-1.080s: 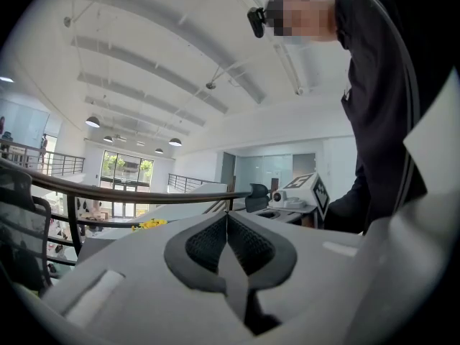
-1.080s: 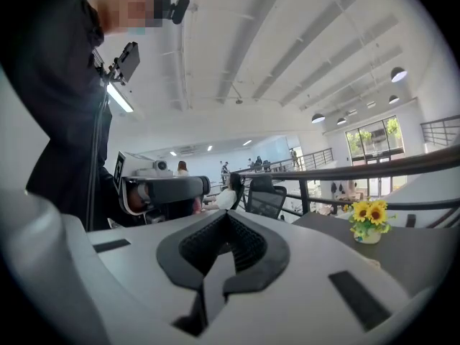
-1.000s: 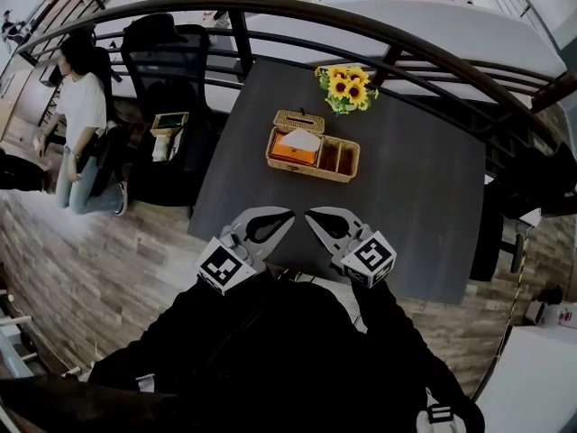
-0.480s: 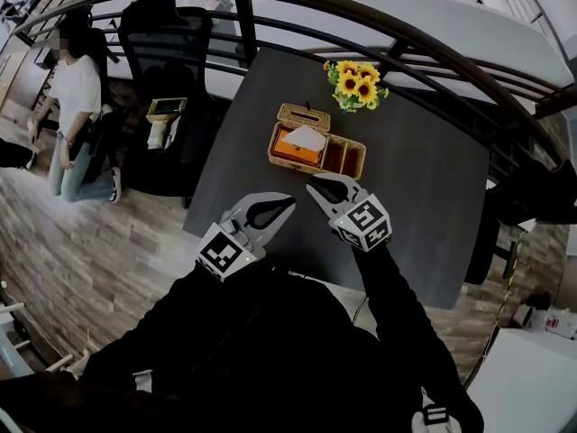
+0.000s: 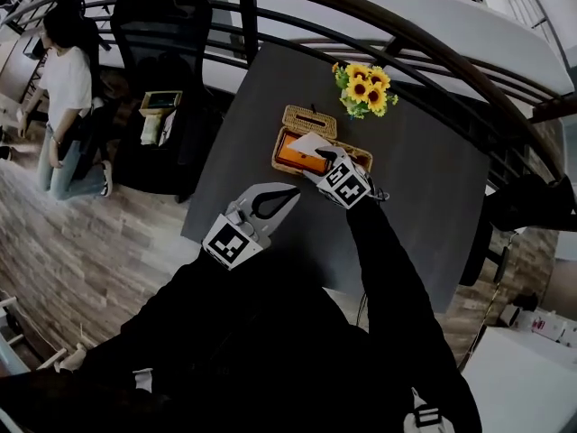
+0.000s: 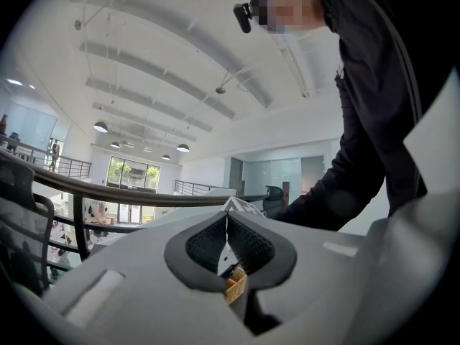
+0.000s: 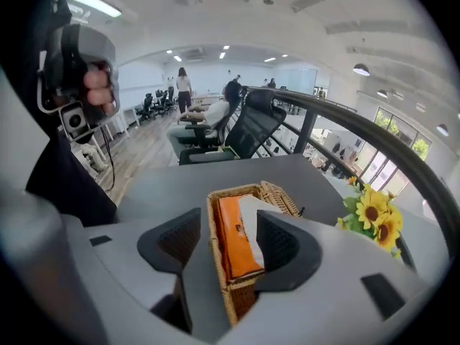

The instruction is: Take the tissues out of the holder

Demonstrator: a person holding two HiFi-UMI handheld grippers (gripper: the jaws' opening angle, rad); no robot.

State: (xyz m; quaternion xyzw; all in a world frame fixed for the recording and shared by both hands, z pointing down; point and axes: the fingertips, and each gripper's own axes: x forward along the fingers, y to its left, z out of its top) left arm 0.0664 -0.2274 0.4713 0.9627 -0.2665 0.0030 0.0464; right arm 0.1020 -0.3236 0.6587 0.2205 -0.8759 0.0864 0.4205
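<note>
Far left, a bystander (image 5: 65, 97) stands by the railing. Left tongs (image 5: 290, 194), shut w/ nothing between them, hover over the near-left part of the dark counter (image 5: 424, 206). Centre: the orange tissue pack (image 7: 231, 257), a white sheet poking up, sits in the wicker holder (image 7: 241, 302) on the counter. Right tongs (image 7: 230, 225), jaws just sprung apart, tilt down over the pack, gripping nothing. Sunflowers (image 5: 365, 87) at rear right.

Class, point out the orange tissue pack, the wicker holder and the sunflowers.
orange tissue pack (image 7: 236, 243): right gripper view, its orange top.
wicker holder (image 7: 241, 293): right gripper view, near wall.
sunflowers (image 7: 372, 208): right gripper view, a yellow bloom.
</note>
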